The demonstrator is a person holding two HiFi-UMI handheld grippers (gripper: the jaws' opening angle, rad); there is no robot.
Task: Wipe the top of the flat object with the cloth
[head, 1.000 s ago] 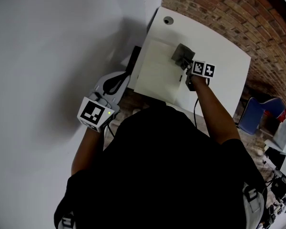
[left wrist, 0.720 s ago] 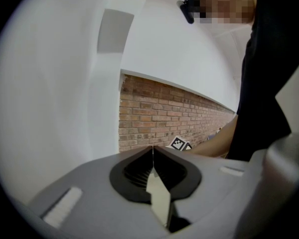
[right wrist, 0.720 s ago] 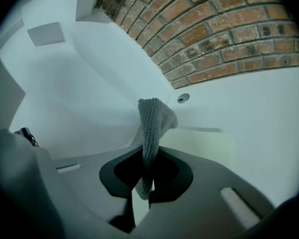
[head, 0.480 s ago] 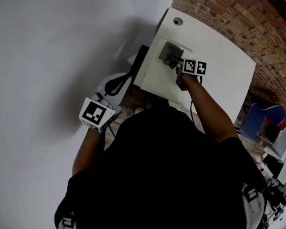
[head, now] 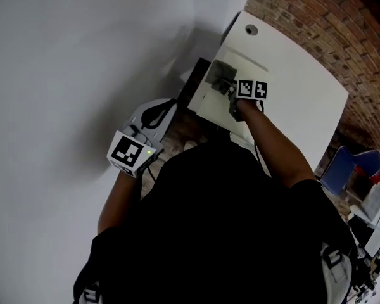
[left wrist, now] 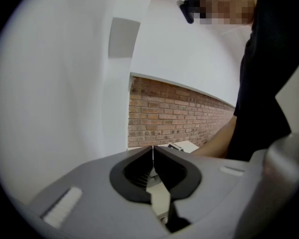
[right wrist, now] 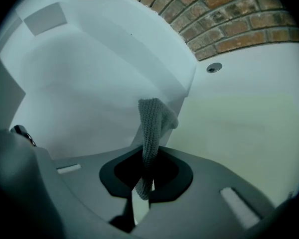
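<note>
Since the earlier frame the right gripper has been carrying the one cloth leftward. Its jaws are clamping the cloth, whose long axis is running straight out from them, tip flopping right. The cloth is sitting at the single flat object's left edge, with bare table lying open rightward. The left gripper, jaws together and empty, is hanging at lower left.

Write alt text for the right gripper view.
The right gripper is shut on a grey knitted cloth, which sticks out ahead by the edge of a pale flat board. Beyond lie a white table with a round hole, and a brick wall.
</note>
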